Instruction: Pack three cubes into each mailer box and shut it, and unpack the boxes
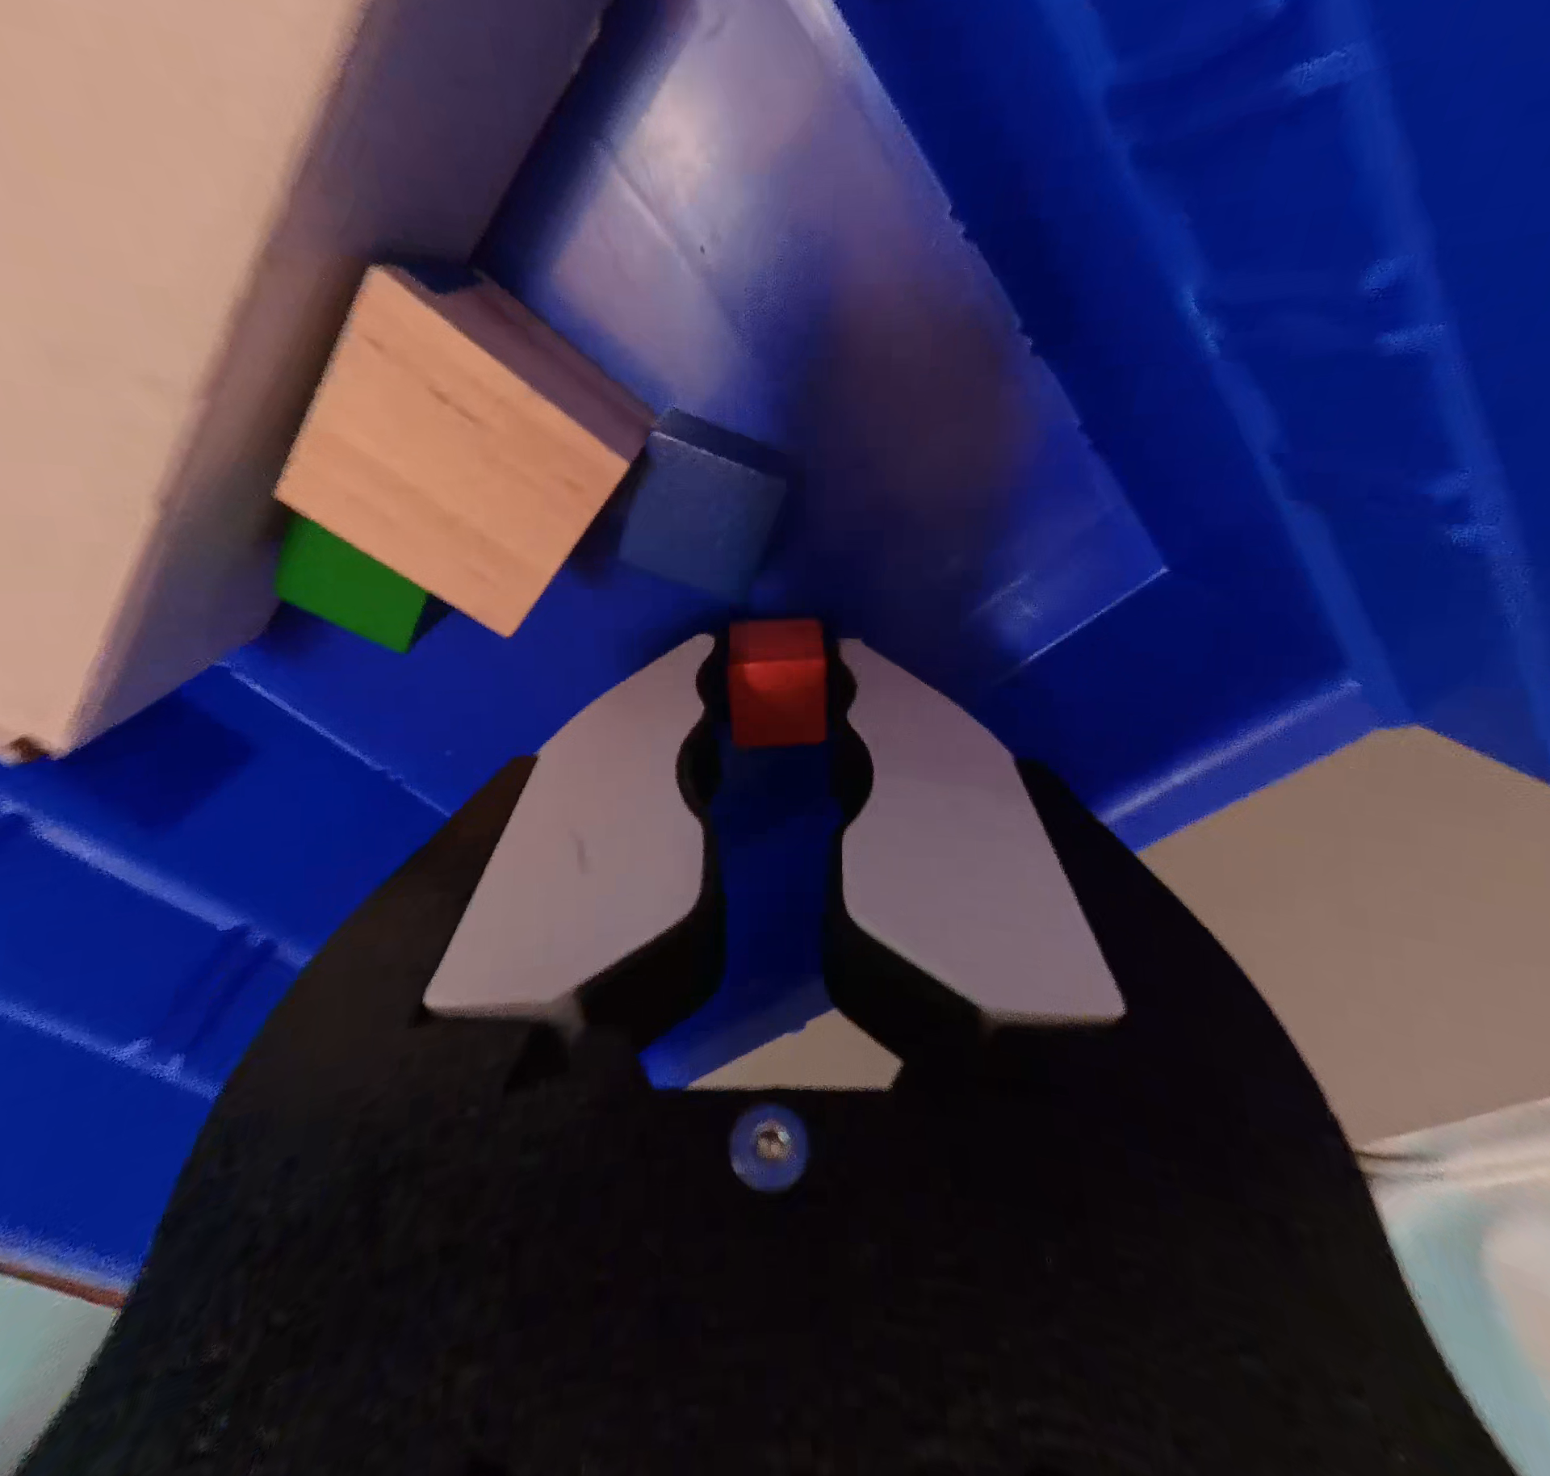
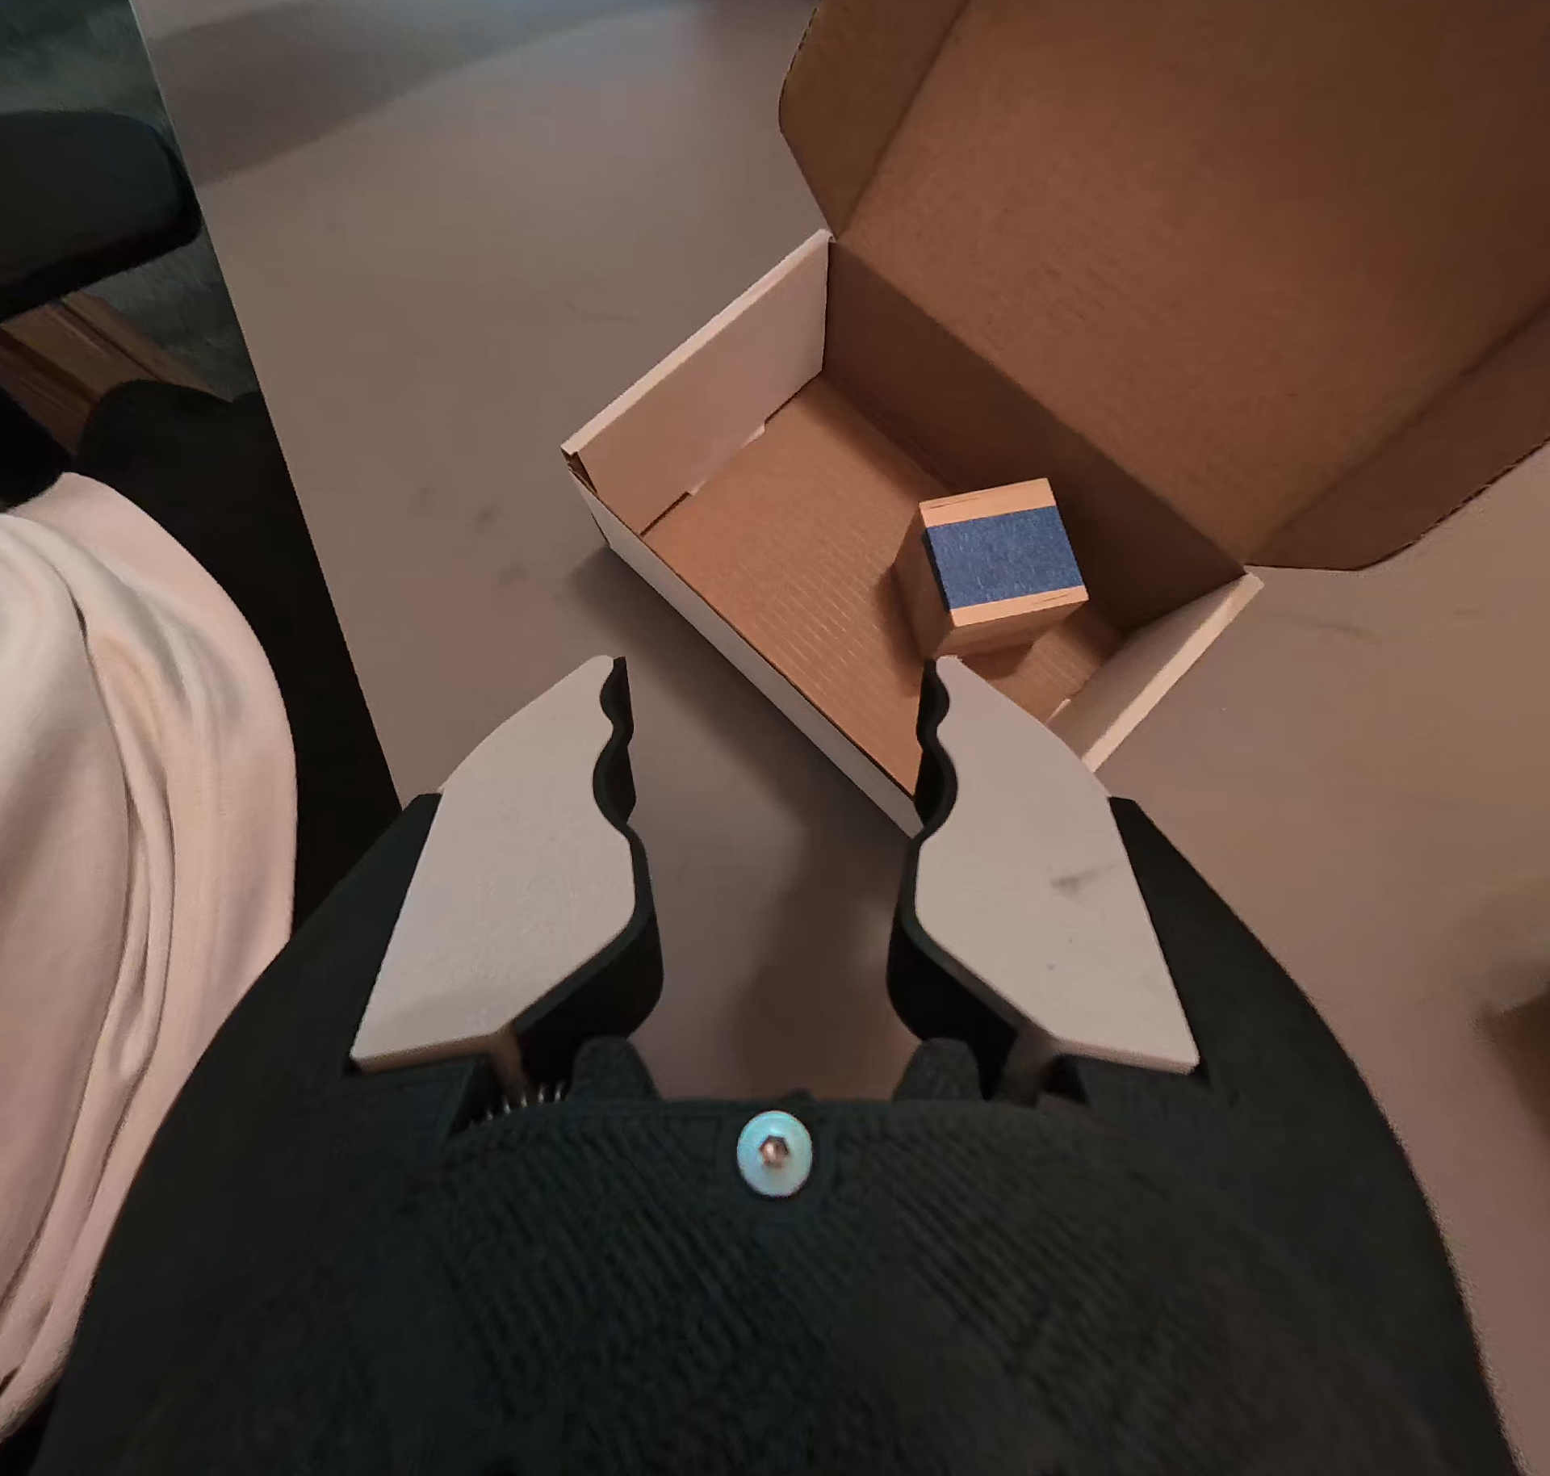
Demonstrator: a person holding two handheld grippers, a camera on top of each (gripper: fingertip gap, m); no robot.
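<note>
Left wrist view: left gripper (image 1: 776,685) pinches one small red cube (image 1: 773,681) over the blue plastic bin (image 1: 1216,345). Ahead-left of it lie three more cubes: green wooden cube (image 1: 348,584), large pale wooden cube (image 1: 457,450), dull blue wooden cube (image 1: 700,504), beside a white closed box (image 1: 210,177). Right wrist view: right gripper (image 2: 772,752) hangs spread and empty; ahead of it the open cardboard mailer box (image 2: 696,395) holds one blue-faced wooden cube (image 2: 998,567). Judged: one of three packed, lid unshut.
</note>
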